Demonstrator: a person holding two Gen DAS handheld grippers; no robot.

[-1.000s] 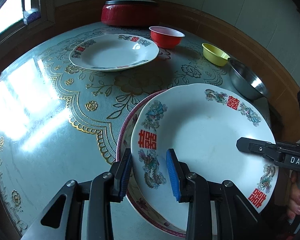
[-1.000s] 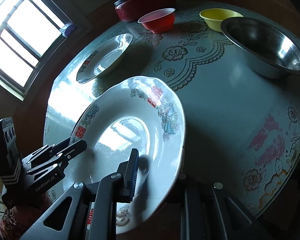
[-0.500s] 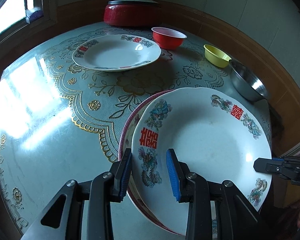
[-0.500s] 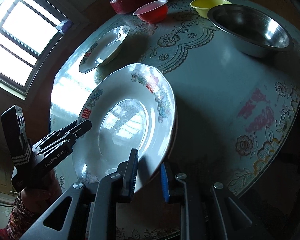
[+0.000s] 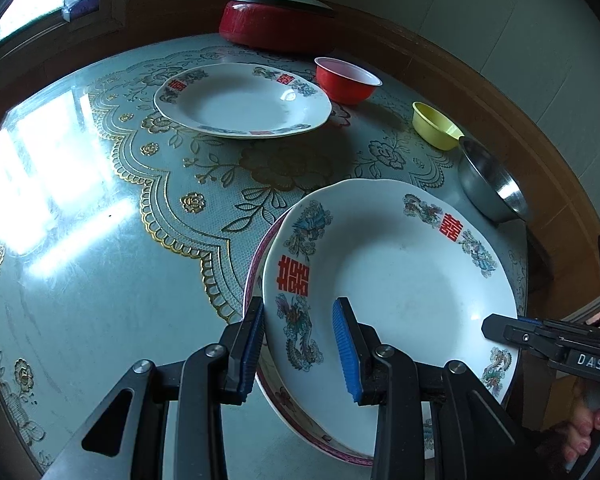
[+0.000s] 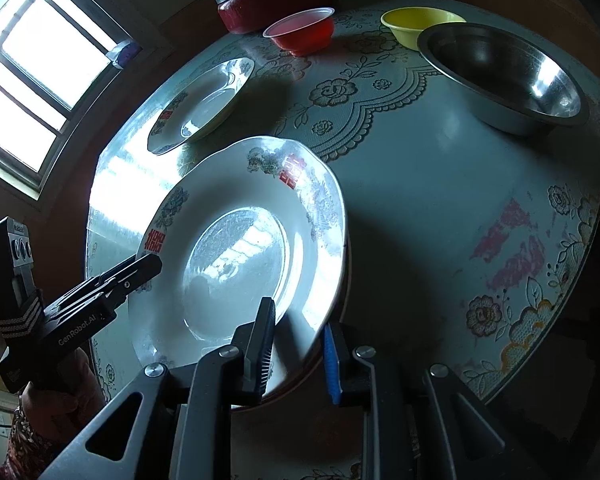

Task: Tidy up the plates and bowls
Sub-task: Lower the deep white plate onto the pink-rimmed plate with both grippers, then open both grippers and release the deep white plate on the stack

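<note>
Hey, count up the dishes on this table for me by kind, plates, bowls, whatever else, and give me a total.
Plates: 3 (far white plate, near white plate, pink-rimmed plate beneath it)
Bowls: 3 (red bowl, yellow bowl, steel bowl)
Lidded pots: 1 (red pot)
Total: 7

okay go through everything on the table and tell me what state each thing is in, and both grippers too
Left gripper: open, straddling the near plate's rim.
Right gripper: open, straddling the opposite rim.
Near white plate: stacked on a pink-rimmed plate.
Far white plate: flat, alone, empty.
Red bowl: upright, empty.
Yellow bowl: upright, empty.
Steel bowl: upright, empty.
Red pot: lid on.
</note>
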